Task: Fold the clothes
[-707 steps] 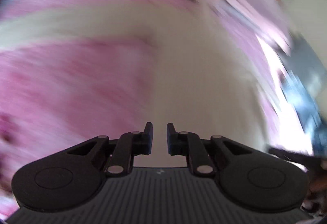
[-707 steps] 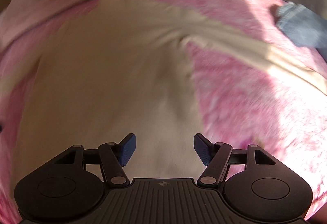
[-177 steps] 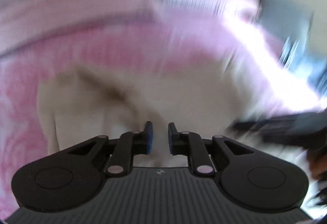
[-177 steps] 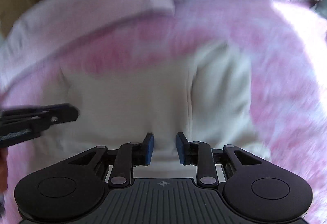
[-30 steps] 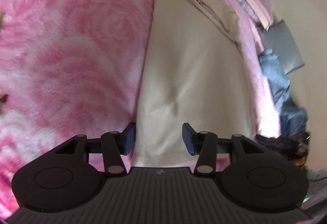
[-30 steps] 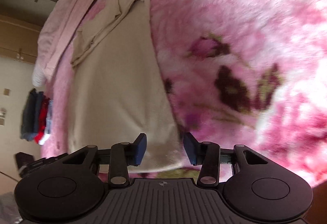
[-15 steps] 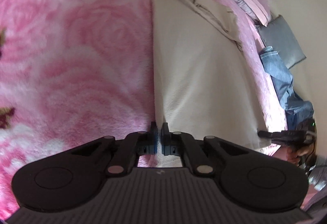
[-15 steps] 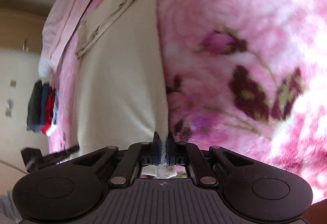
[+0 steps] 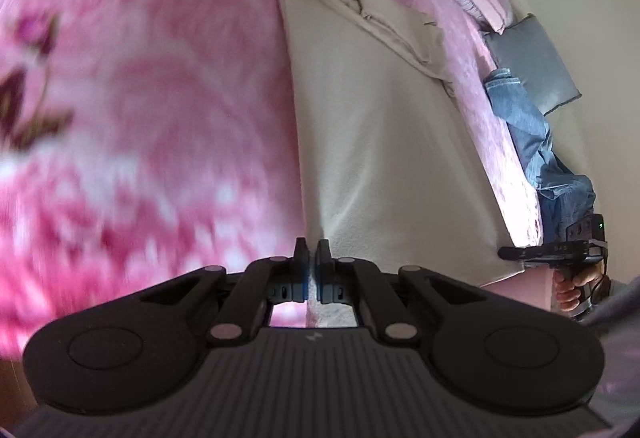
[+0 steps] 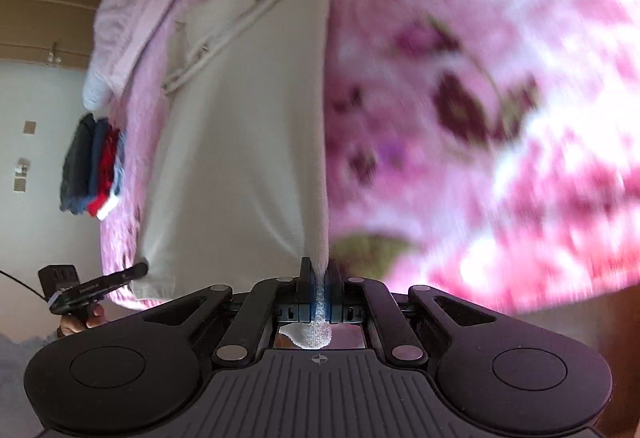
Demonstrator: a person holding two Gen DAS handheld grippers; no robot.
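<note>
A cream garment (image 9: 384, 142) lies stretched along the pink floral blanket (image 9: 140, 98), its sleeves bunched at the far end. My left gripper (image 9: 311, 256) is shut on the garment's near left corner, the cloth pinched between the pads. My right gripper (image 10: 319, 274) is shut on the near right corner of the cream garment (image 10: 248, 134), with a tuft of fabric poking out behind the fingers. Each gripper appears at the edge of the other's view: the right gripper (image 9: 560, 248) held by a hand, the left gripper (image 10: 100, 284) likewise.
Blue jeans (image 9: 536, 142) and a grey cushion (image 9: 528, 58) lie past the blanket's right side. A pale pink sheet (image 10: 132, 2) runs along the far edge. A stack of folded dark, red and blue clothes (image 10: 94, 170) sits off the left side.
Both grippers were open over the garment's near corners a second ago. They have since shut on the corners, and the hem now rises off the blanket.
</note>
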